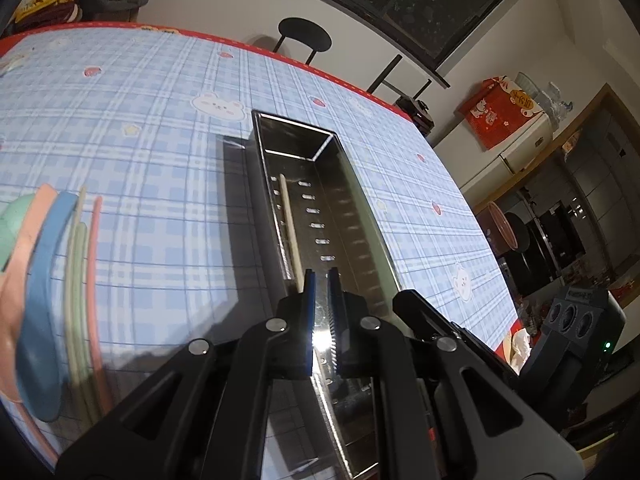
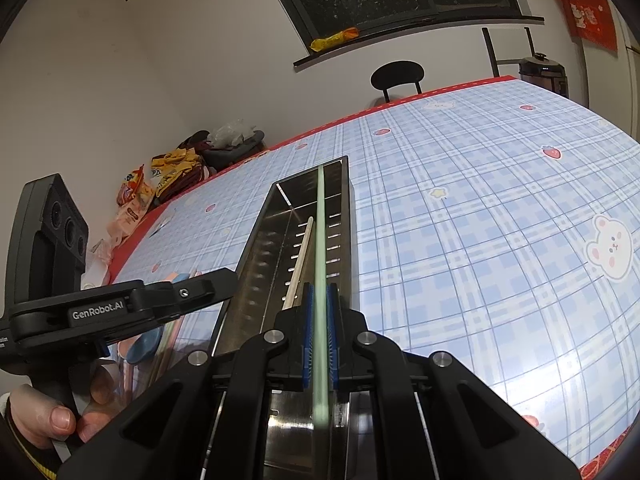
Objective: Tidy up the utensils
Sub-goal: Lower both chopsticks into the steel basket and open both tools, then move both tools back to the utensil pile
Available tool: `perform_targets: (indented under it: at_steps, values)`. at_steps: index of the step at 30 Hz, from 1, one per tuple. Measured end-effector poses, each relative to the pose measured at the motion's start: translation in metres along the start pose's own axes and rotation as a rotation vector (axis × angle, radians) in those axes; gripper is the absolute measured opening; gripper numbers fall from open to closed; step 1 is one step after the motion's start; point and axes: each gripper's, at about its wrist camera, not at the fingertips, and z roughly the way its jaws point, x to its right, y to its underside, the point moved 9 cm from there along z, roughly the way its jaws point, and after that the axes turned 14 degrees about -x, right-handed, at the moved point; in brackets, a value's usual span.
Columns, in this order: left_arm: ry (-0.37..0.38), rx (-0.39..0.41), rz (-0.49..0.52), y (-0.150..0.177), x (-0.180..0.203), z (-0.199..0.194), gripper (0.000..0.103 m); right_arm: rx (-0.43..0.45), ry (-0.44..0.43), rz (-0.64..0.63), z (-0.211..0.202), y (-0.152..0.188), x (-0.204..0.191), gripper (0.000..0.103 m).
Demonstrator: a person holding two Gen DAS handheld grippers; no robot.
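Note:
A long steel utensil box (image 1: 340,216) lies on the blue plaid tablecloth; it also shows in the right wrist view (image 2: 256,264). A beige chopstick (image 1: 289,224) lies inside it, also seen in the right wrist view (image 2: 298,268). My right gripper (image 2: 319,292) is shut on a pale green chopstick (image 2: 321,240) and holds it lengthwise above the box. My left gripper (image 1: 321,278) hovers over the box's near end, its jaws nearly closed and empty. Pastel spoons (image 1: 40,280) and chopsticks (image 1: 82,280) lie left of the box.
A black chair (image 2: 396,76) stands behind the table's far red edge. Snack bags and clothes (image 2: 172,172) sit at the far left corner. A rice cooker (image 2: 542,70) stands at the far right. The left gripper's body (image 2: 100,308) is just left of the box.

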Motion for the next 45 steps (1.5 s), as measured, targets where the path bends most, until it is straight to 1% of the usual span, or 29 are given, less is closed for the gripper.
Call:
perform_targets:
  at_steps: [3, 5, 6, 7, 8, 9, 11, 13, 14, 15, 16, 19, 20, 22, 24, 25, 26, 29, 32, 36, 39, 43, 45]
  values:
    - [-0.025, 0.023, 0.007, -0.002, -0.004, -0.011, 0.013, 0.000, -0.010, 0.002, -0.001, 0.000, 0.000, 0.010]
    - [-0.040, 0.039, 0.014, -0.004, -0.008, -0.019, 0.020, 0.003, -0.027, -0.001, -0.003, 0.001, -0.001, 0.015]
    - [-0.058, 0.051, 0.023, -0.004, -0.010, -0.024, 0.022, 0.007, -0.036, -0.005, -0.004, 0.001, -0.002, 0.019]
    - [-0.078, 0.064, 0.036, -0.004, -0.012, -0.030, 0.027, 0.012, -0.039, -0.010, -0.006, 0.002, -0.003, 0.021]
    - [-0.093, 0.073, 0.046, -0.004, -0.014, -0.034, 0.031, 0.020, -0.042, -0.021, -0.008, 0.002, -0.006, 0.027]
    - [-0.129, 0.091, 0.066, -0.004, -0.016, -0.041, 0.034, 0.029, -0.038, -0.030, -0.009, 0.002, -0.008, 0.042]
    - [-0.168, 0.114, 0.090, -0.003, -0.018, -0.051, 0.044, 0.061, 0.018, -0.030, -0.016, 0.001, -0.007, 0.067]
    - [-0.211, 0.142, 0.113, -0.001, -0.022, -0.062, 0.050, 0.085, 0.020, -0.037, -0.020, 0.001, -0.008, 0.070]
    - [-0.228, 0.152, 0.120, 0.000, -0.024, -0.067, 0.054, 0.086, 0.025, -0.037, -0.021, 0.001, -0.008, 0.074]
    - [-0.246, 0.165, 0.130, 0.001, -0.025, -0.073, 0.057, 0.087, 0.029, -0.035, -0.021, 0.000, -0.007, 0.077]
    - [-0.262, 0.177, 0.137, 0.002, -0.027, -0.078, 0.061, 0.088, 0.032, -0.033, -0.022, 0.000, -0.007, 0.078]
    - [-0.295, 0.199, 0.146, 0.005, -0.034, -0.092, 0.062, 0.089, 0.043, -0.034, -0.023, 0.001, -0.006, 0.082]
    - [-0.305, 0.206, 0.146, 0.007, -0.037, -0.097, 0.073, 0.089, 0.047, -0.035, -0.022, 0.001, -0.006, 0.085]
    - [-0.316, 0.231, 0.149, 0.009, -0.040, -0.105, 0.088, 0.091, 0.055, -0.040, -0.022, 0.001, -0.007, 0.088]
    - [-0.337, 0.251, 0.167, 0.013, -0.044, -0.114, 0.090, 0.095, 0.068, -0.038, -0.022, 0.000, -0.007, 0.092]
    - [-0.356, 0.255, 0.175, 0.015, -0.046, -0.119, 0.094, 0.100, 0.077, -0.034, -0.023, 0.000, -0.006, 0.096]
    - [-0.365, 0.258, 0.179, 0.016, -0.047, -0.121, 0.096, 0.105, 0.087, -0.031, -0.024, 0.000, -0.005, 0.097]
    - [-0.405, 0.268, 0.180, 0.024, -0.059, -0.135, 0.097, 0.103, 0.127, -0.022, -0.025, 0.000, -0.003, 0.097]
    - [-0.404, 0.267, 0.163, 0.033, -0.073, -0.149, 0.097, 0.101, 0.149, -0.022, -0.027, 0.000, -0.005, 0.097]
    - [-0.426, 0.269, 0.142, 0.049, -0.096, -0.167, 0.097, 0.112, 0.161, -0.065, -0.033, 0.002, -0.020, 0.097]
    - [-0.434, 0.271, 0.127, 0.065, -0.114, -0.178, 0.097, 0.098, 0.141, -0.088, -0.036, 0.006, -0.038, 0.097]
    - [-0.446, 0.265, 0.113, 0.081, -0.138, -0.183, 0.097, 0.106, 0.109, -0.146, -0.040, 0.011, -0.074, 0.097]
    - [-0.439, 0.263, 0.096, 0.088, -0.149, -0.186, 0.097, 0.079, 0.097, -0.193, -0.035, 0.015, -0.097, 0.097]
